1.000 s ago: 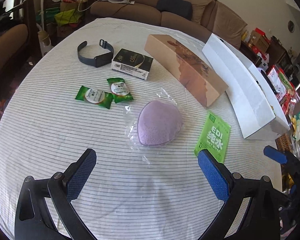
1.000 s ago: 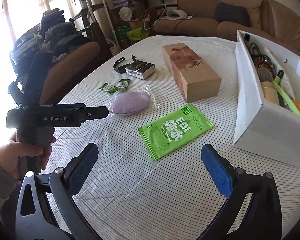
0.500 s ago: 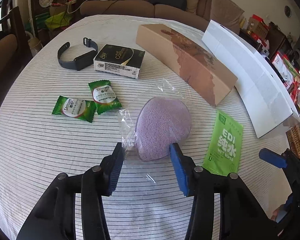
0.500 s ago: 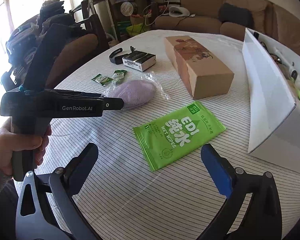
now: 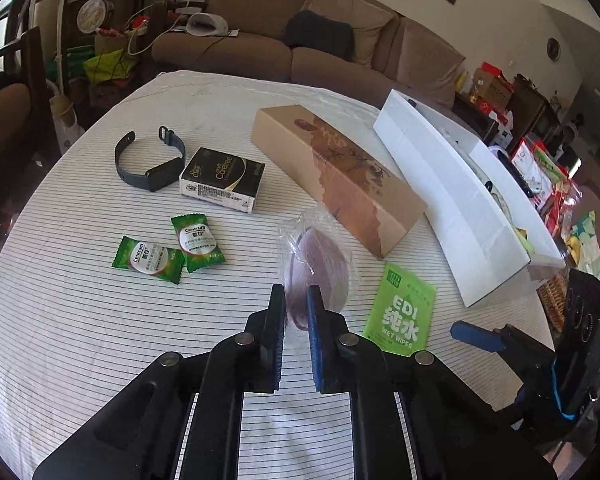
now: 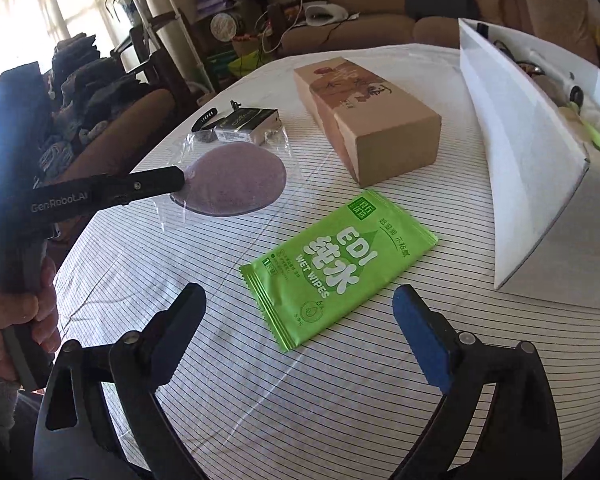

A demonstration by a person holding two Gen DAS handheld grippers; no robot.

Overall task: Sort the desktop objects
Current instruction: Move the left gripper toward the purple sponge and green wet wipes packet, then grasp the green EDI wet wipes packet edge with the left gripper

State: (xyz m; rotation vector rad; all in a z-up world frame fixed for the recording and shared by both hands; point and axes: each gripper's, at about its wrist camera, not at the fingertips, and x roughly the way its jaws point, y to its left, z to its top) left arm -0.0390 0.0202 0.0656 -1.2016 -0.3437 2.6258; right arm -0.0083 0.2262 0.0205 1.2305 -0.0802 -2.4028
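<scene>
A purple sponge [image 5: 320, 268] in clear wrap stands tilted on edge off the striped tablecloth, its near rim pinched between the blue pads of my left gripper [image 5: 296, 300], whose jaws are closing. The right wrist view shows the same sponge [image 6: 236, 184] held out from the left gripper's tip [image 6: 180, 178]. My right gripper [image 6: 298, 300] hovers low over a green wet wipes pack [image 6: 340, 264]; its jaws are closing but still wide, with nothing pressed between the pads. The pack lies flat on the cloth.
A white open box [image 5: 452, 200] with items inside stands at the right edge. A long brown carton [image 5: 340, 168] lies beside it. Farther left are a small black box [image 5: 224, 176], a dark watch band [image 5: 148, 160] and two green candy packets [image 5: 148, 258].
The left jaws came down around the sponge, closed on its near edge and tipped it up off the cloth. The right gripper sank closer to the wet wipes pack.
</scene>
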